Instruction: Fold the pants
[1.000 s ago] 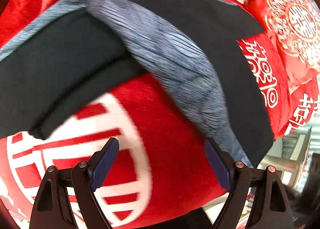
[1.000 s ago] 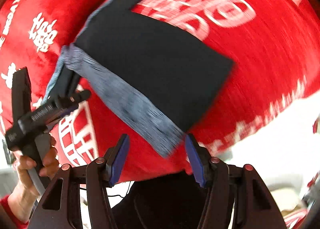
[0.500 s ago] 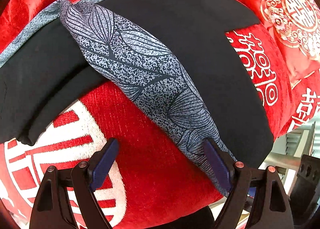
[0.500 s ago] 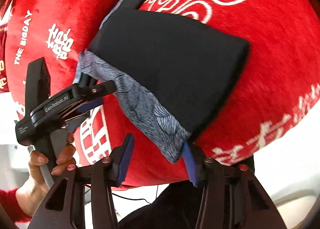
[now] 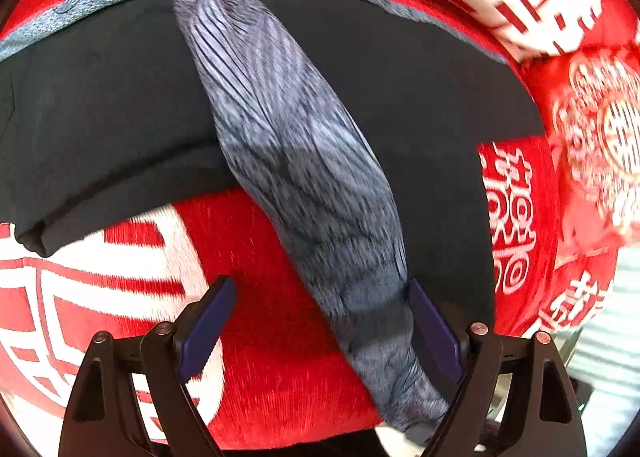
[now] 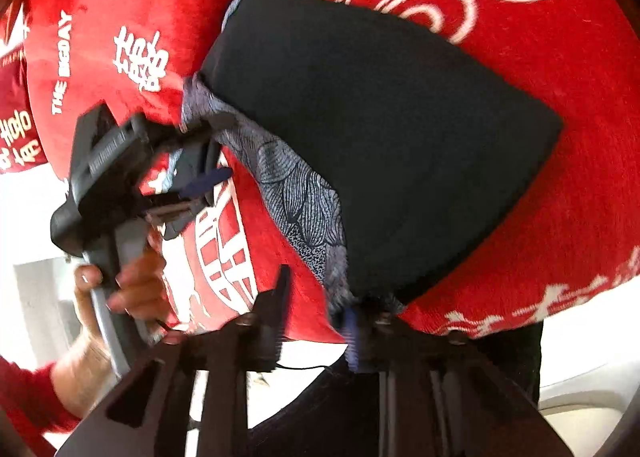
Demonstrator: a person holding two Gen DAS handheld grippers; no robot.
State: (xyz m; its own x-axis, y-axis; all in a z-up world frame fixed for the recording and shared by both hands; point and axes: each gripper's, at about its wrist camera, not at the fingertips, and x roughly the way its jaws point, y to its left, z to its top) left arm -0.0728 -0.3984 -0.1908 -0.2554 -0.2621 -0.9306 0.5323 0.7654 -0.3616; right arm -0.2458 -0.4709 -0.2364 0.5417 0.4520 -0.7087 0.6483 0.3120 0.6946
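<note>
Pants [image 5: 120,105] in black cloth are lying spread over a red blanket [image 5: 280,357] with white characters and circles on it. Their grey waistband [image 5: 304,185], printed with a leaf pattern, is running as a long strip across the black cloth and down toward the near edge of the blanket.

In the left wrist view, the left gripper [image 5: 320,321] is standing with its jaws spread wide. The low end of the waistband is hanging between the jaws, just beside the right finger, while the left finger is apart from it over the bare red blanket. The pads are not pressing on the cloth.

In the right wrist view, the right gripper [image 6: 316,317] is sitting at the near corner of the waistband [image 6: 304,213]. Its jaws have just been closing, and the corner of the band is lying against the right finger. A gap is showing beside the left finger, so the cloth is not pinched yet. The picture is blurred here.

On the left side of this view, a hand [image 6: 128,289] in a red sleeve [image 6: 24,401] is holding the left gripper [image 6: 196,169] by its handle, near the far end of the waistband.
</note>
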